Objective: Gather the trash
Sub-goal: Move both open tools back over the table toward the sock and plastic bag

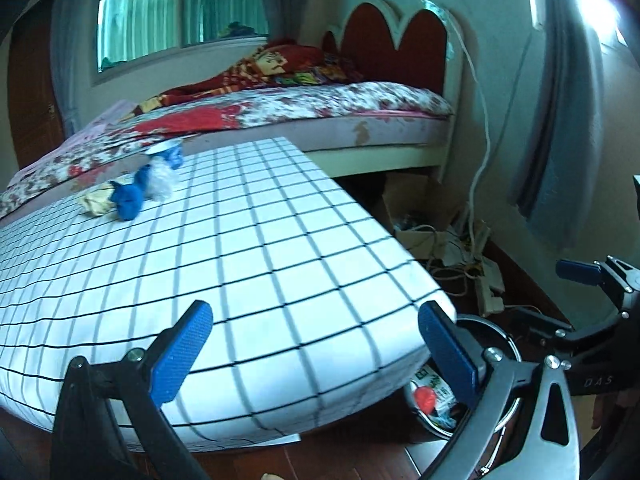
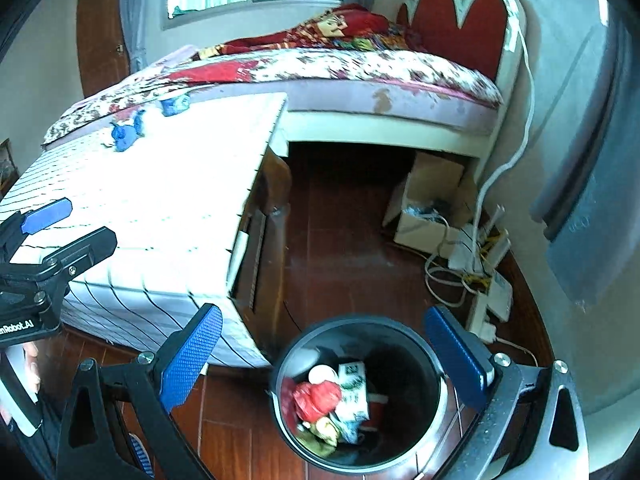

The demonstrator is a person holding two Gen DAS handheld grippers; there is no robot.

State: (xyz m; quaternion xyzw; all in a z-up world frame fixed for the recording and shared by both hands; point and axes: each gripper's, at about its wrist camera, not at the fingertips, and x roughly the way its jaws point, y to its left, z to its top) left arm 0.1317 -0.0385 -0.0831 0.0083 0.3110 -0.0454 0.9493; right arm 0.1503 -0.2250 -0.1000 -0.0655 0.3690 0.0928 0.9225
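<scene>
A round dark trash bin [image 2: 434,392] stands on the wooden floor beside a low table covered in a white checked cloth [image 1: 248,248]. Inside it lie a red crumpled bag [image 2: 316,398], a white-green carton [image 2: 354,390] and other scraps. My right gripper [image 2: 324,356] is open and empty right above the bin. On the table's far side lie blue crumpled wrappers [image 1: 127,200], a white plastic wad [image 1: 160,179] and a yellow wrapper [image 1: 96,199]; the blue ones also show in the right wrist view [image 2: 122,136]. My left gripper [image 1: 316,348] is open and empty over the table's near edge.
A bed [image 1: 312,108] with a floral sheet and red headboard [image 2: 460,20] stands behind the table. A cardboard box [image 2: 428,204], a power strip and tangled cables [image 2: 476,276] lie on the floor by the wall. Bare wooden floor [image 2: 340,240] lies between table and box.
</scene>
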